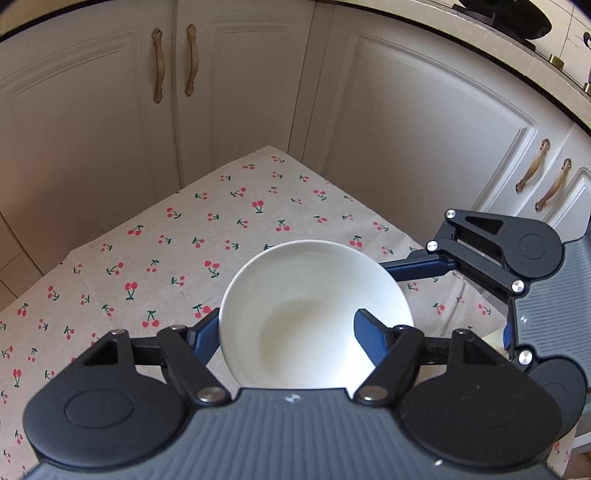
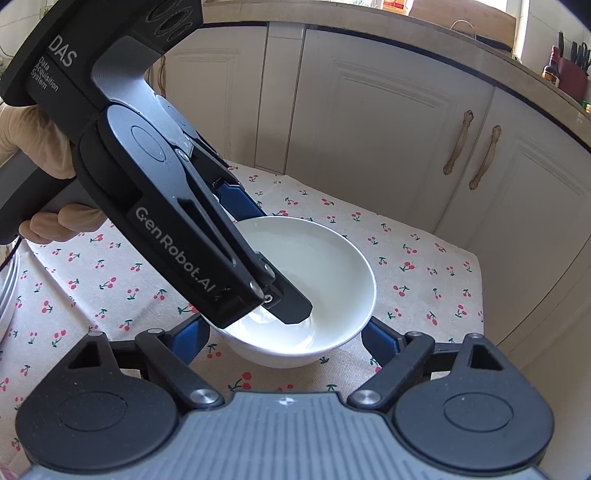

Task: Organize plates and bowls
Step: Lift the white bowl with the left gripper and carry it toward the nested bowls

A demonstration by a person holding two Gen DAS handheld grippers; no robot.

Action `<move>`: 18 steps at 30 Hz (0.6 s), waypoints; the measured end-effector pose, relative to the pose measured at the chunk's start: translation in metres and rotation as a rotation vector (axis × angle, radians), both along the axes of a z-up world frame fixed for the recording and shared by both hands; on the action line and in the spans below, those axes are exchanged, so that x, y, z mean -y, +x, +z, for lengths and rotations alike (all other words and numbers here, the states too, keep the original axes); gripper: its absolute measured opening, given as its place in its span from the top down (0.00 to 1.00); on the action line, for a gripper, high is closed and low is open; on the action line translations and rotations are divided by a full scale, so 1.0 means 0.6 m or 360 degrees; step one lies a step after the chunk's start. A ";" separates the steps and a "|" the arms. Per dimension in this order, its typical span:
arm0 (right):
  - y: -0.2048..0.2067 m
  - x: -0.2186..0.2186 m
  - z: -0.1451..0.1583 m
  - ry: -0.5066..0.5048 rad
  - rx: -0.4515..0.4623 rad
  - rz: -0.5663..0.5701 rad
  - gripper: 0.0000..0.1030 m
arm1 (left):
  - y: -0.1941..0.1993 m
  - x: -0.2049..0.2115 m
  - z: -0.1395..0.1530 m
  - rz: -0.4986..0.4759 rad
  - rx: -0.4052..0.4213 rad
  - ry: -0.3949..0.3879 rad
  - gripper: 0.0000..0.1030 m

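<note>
A white bowl (image 1: 314, 295) (image 2: 321, 266) stands upright on the cherry-print tablecloth (image 1: 147, 266) (image 2: 424, 280). My left gripper (image 1: 286, 339) is shut on the bowl's wall. One blue finger (image 1: 201, 339) presses the outside and the other finger (image 1: 369, 339) lies inside. In the right wrist view its inner finger (image 2: 291, 310) reaches down to the bowl's floor. My right gripper (image 2: 284, 338) is open and straddles the bowl low down, with a blue finger (image 2: 376, 339) on each side. One of its fingers (image 1: 417, 266) shows by the bowl's right rim.
A gloved hand (image 2: 40, 147) holds the left gripper's handle. The rim of a plate stack (image 2: 7, 288) shows at the far left. Cream cabinet doors (image 1: 406, 129) (image 2: 369, 129) stand close behind the table's far edges. A dark pan (image 1: 509, 18) sits on the counter above.
</note>
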State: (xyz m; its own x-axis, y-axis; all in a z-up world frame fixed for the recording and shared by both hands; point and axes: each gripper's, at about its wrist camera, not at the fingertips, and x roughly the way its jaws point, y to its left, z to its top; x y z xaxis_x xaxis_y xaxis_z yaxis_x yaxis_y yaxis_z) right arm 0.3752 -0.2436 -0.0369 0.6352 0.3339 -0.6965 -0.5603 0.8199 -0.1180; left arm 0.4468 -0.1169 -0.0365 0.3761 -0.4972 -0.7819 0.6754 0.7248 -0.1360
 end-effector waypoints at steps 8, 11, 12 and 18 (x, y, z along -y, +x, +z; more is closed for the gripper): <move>-0.039 0.006 0.033 -0.0007 -0.0001 0.0012 0.11 | -0.053 -0.002 0.038 -0.0020 0.0025 -0.0008 0.28; -0.063 0.007 0.048 -0.0008 0.0005 0.0021 0.11 | -0.077 -0.003 0.054 -0.0022 0.0028 -0.0012 0.28; -0.072 0.007 0.053 -0.0006 0.0009 0.0025 0.11 | -0.086 -0.004 0.060 -0.0020 0.0031 -0.0012 0.28; -0.121 0.007 0.081 0.0005 0.0030 0.0044 0.11 | -0.135 -0.007 0.085 -0.0012 0.0041 -0.0004 0.28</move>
State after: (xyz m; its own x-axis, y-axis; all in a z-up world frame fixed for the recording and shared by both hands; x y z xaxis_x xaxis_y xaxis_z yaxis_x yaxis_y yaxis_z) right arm 0.3025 -0.2477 0.0118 0.6387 0.3537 -0.6834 -0.5802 0.8047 -0.1258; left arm 0.3656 -0.1128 0.0144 0.3920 -0.5022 -0.7708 0.6843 0.7192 -0.1206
